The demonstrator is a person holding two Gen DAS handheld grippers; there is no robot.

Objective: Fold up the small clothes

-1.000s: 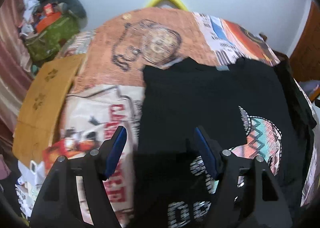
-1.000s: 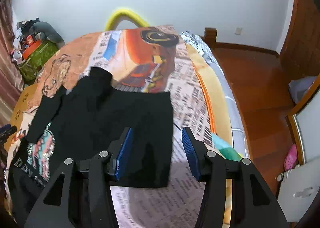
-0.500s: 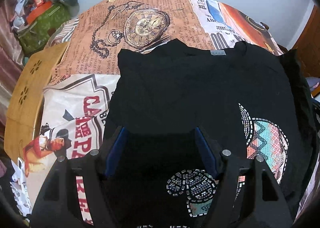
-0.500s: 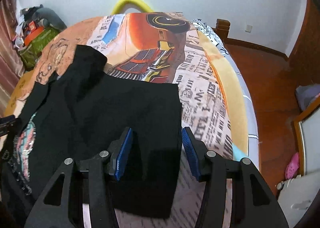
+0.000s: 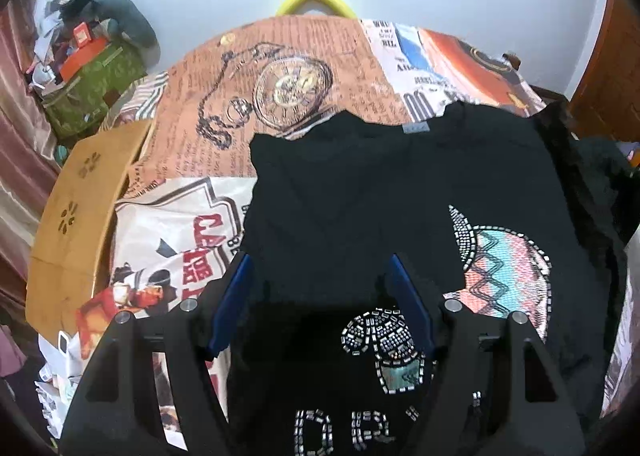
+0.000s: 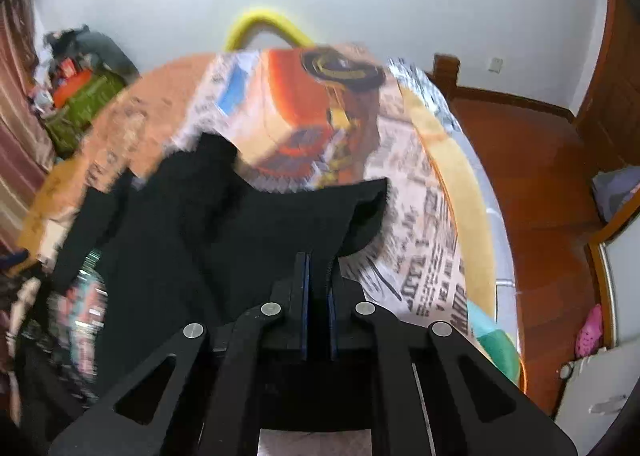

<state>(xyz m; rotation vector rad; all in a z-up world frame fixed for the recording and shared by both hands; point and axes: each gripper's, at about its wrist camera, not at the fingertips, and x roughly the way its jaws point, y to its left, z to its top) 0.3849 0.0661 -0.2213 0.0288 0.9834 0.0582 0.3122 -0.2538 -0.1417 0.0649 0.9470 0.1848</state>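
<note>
Spread over the newspaper-print bedsheet (image 5: 288,67), the black T-shirt (image 5: 360,191) lies collar away: the right hand-held gripper (image 6: 317,268) has just closed on its side edge, while the left hand-held gripper (image 5: 320,276) hovers open above the hem.

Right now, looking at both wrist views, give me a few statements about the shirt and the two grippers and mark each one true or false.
1. The right gripper has its fingers closed on the black shirt. True; they have just been closing, with the cloth between them.
2. The left gripper is clamped shut. False: its fingers stand wide apart over the shirt.
3. The shirt lies on a bare wooden table. False: it lies on a printed bedspread.
4. The shirt carries a beaded design. True.
5. The yellow arch lies on the shirt. False: it stands beyond the bed's far edge.
</note>
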